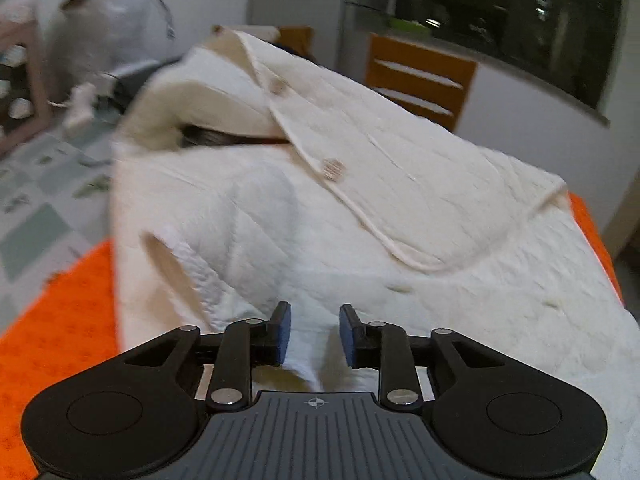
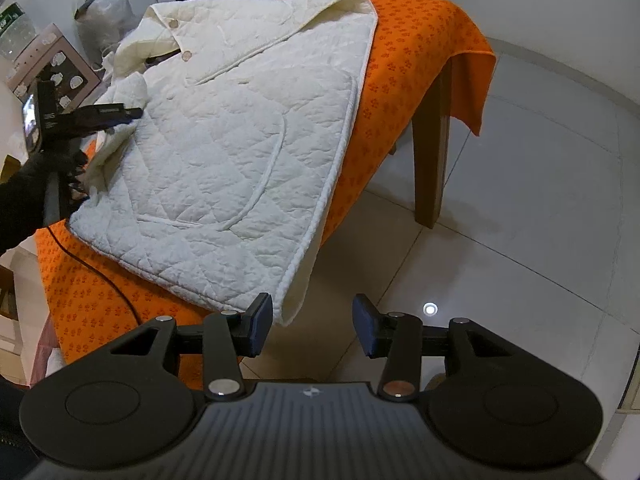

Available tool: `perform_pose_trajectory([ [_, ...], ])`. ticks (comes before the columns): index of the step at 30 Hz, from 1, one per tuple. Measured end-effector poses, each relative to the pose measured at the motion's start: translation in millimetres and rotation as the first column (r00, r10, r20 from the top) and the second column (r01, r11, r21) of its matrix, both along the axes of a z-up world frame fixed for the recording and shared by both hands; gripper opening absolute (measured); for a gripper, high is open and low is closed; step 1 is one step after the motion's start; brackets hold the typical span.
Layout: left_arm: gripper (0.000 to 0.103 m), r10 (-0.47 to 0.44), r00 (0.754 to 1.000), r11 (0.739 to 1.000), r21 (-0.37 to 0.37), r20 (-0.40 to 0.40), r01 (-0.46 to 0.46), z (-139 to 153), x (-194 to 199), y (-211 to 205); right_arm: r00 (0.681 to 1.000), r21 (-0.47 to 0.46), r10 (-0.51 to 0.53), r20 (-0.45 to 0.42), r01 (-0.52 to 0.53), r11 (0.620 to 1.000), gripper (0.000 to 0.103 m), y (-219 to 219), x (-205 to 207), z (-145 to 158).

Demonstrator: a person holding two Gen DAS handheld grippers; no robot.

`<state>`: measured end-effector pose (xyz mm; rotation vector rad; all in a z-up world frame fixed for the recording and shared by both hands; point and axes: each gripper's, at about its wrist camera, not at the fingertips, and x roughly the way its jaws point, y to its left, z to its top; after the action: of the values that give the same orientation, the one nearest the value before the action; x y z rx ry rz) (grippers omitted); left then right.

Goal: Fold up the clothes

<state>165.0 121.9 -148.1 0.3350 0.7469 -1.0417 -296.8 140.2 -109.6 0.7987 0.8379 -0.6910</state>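
Cream quilted cotton, a buttoned jacket [image 2: 224,152], lies spread on the orange patterned cloth [image 2: 404,92] over your wooden table. At its left edge your left gripper [image 1: 315,334] has a fold of it between its parted pads; whether they pinch it I cannot tell. Your right gripper [image 2: 313,326] hangs spread, just beside the near hem corner.

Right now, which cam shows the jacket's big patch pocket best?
Right wrist view. The pocket on the quilted jacket lies fully in frame and sharp, its curved seam traceable throughout. The left wrist view is motion-blurred and close: it shows the button placket and collar well, but no clear pocket outline.
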Motion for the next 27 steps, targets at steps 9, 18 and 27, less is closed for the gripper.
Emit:
perform_pose_trajectory([
  [9, 0.047, -0.117, 0.993, 0.986, -0.120, 0.017, 0.118, 29, -20, 31, 1.000, 0.002, -0.020, -0.005, 0.020, 1.000, 0.051, 0, 5, -3],
  [18, 0.053, -0.010, 0.996, 0.974, -0.225, 0.091, 0.030, 66, -31, 92, 1.000, -0.007, 0.009, -0.012, -0.009, 1.000, 0.055, -5, 18, -4],
  [27, 0.055, 0.285, 0.958, 0.939, -0.197, -0.003, -0.280, 34, 11, 131, 0.999, 0.001, 0.043, -0.021, -0.043, 0.999, 0.055, -5, 27, -5],
])
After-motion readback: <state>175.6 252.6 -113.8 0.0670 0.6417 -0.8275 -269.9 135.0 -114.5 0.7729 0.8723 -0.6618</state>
